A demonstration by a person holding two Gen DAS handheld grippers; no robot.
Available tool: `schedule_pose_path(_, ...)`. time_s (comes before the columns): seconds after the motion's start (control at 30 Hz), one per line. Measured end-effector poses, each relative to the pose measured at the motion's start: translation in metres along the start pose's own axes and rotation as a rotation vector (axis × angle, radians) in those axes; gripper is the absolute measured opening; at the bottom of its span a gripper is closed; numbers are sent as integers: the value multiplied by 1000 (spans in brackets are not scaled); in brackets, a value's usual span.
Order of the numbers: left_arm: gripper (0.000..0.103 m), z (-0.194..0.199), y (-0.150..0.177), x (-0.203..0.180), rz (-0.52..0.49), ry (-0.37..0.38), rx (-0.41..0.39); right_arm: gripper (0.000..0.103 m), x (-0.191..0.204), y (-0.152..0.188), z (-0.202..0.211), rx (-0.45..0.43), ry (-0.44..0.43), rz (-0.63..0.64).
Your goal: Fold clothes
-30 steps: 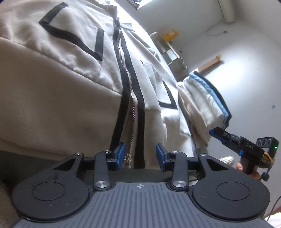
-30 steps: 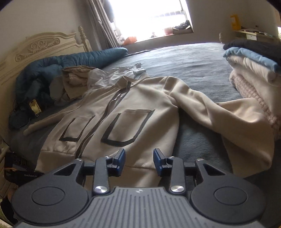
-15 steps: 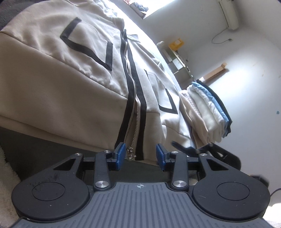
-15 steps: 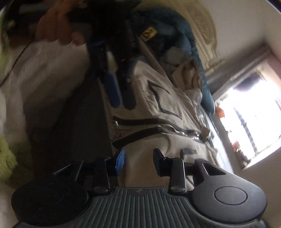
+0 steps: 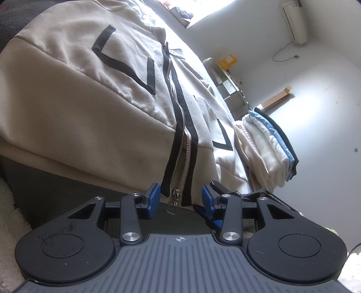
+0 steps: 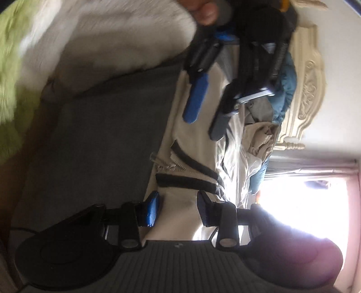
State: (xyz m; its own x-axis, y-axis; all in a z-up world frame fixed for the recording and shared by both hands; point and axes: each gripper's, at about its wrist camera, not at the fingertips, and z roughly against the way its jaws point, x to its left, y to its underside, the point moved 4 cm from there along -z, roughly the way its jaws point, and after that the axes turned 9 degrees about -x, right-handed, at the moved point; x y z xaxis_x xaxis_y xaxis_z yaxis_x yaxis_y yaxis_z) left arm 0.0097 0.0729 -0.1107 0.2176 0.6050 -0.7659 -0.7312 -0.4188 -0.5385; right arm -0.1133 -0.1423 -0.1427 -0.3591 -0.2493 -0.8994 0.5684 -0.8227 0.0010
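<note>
Jacket flat on bed, both grippers at its hem

Jacket [image 5: 94,117], one, beige with black trim, lies spread face up on the dark grey bed cover [image 5: 67,198]. Long axis runs along the zipper [image 5: 182,157]: hem nearest the grippers, collar end away toward the bright window [image 5: 203,9]. Two black-outlined pockets, one on each side of the zipper. Zipper pull [image 5: 173,202] hangs at the hem, on the cover.

Left gripper [image 5: 180,198] sits low at the hem, pointing slightly down along the zipper line. Its jaws are partly apart and opening; the zipper bottom and pull lie in the gap, pads not pressing on cloth, nothing held.

Right gripper [image 6: 178,209] is rolled onto its side, so the bed runs vertically in its view. Jaws partly apart, hem cloth between the blue pads [image 6: 152,209]; whether they pinch it, cannot tell, the view is blurred.

Each gripper shows in the other's view: left gripper [image 6: 203,112] above, with a fingertip [image 6: 206,13] of the hand on it; right gripper [image 5: 216,187] just beside the left one.

One stack of folded clothes [image 5: 268,146] beside the jacket's far sleeve. One carved headboard [image 6: 309,90], one blue duvet [image 6: 286,83], crumpled clothes [image 6: 259,139] near it.
</note>
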Motion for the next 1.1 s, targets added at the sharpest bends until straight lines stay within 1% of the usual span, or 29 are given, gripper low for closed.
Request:
schedule_pose_path(0.13, 41, -1, 1, 0, -3, 9, 1, 38, 3, -3, -2, -6, 14, 36)
schedule_pose_path(0.27, 41, -3, 3, 0, 1, 8, 4, 37, 3, -6, -9, -14, 36, -16)
schedule_pose_path(0.3, 42, -2, 3, 1, 2, 7, 5, 26, 1, -7, -10, -15, 40, -54)
schedule_pose_path(0.33, 42, -2, 3, 1, 2, 6, 4, 15, -5, -7, -10, -9, 53, -119)
schedule_pose_path(0.37, 42, -1, 3, 1, 2, 6, 2, 14, -13, -5, -10, -5, 71, -199)
schedule_pose_path(0.4, 42, 0, 2, 2, 5, 6, 0, 9, -24, -2, -8, -5, 84, -302)
schedule_pose_path(0.47, 42, 2, 1, 3, 9, 7, -7, 5, -52, 9, -2, -5, 105, -548)
schedule_pose_path(0.5, 42, 4, 0, 4, 10, 8, -11, 5, -69, 18, 2, -12, 115, -700)
schedule_pose_path(0.53, 42, 5, -2, 4, 10, 9, -16, 4, -86, 28, 7, -31, 124, -856)
schedule_pose_path(0.6, 42, 8, -4, 4, 9, 11, -26, 4, -111, 47, 21, -122, 101, -1128)
schedule_pose_path(0.67, 42, 10, -5, 5, 9, 8, -32, 4, -116, 55, 28, -202, 66, -1263)
schedule_pose_path(0.7, 42, 11, -6, 6, 8, 6, -33, 4, -112, 53, 27, -214, 48, -1264)
schedule_pose_path(0.73, 42, 11, -6, 6, 8, 4, -34, 4, -103, 47, 23, -203, 30, -1223)
schedule_pose_path(0.83, 42, 12, -8, 6, 3, -4, -37, 4, -72, 33, 6, -152, -26, -1087)
schedule_pose_path(0.9, 42, 12, -10, 6, -4, -4, -39, 4, -56, 28, -2, -124, -46, -1038)
schedule_pose_path(0.97, 42, 10, -12, 3, -14, 0, -45, 4, -48, 24, -10, -95, -69, -1018)
schedule_pose_path(1.03, 42, 6, -14, -2, -26, 19, -49, 5, -42, 22, -16, -61, -96, -1007)
schedule_pose_path(1.07, 42, 2, -15, -5, -36, 31, -48, 7, -39, 22, -15, -47, -104, -1007)
schedule_pose_path(1.1, 42, -3, -17, -10, -52, 41, -46, 12, -39, 22, -14, -41, -112, -1026)
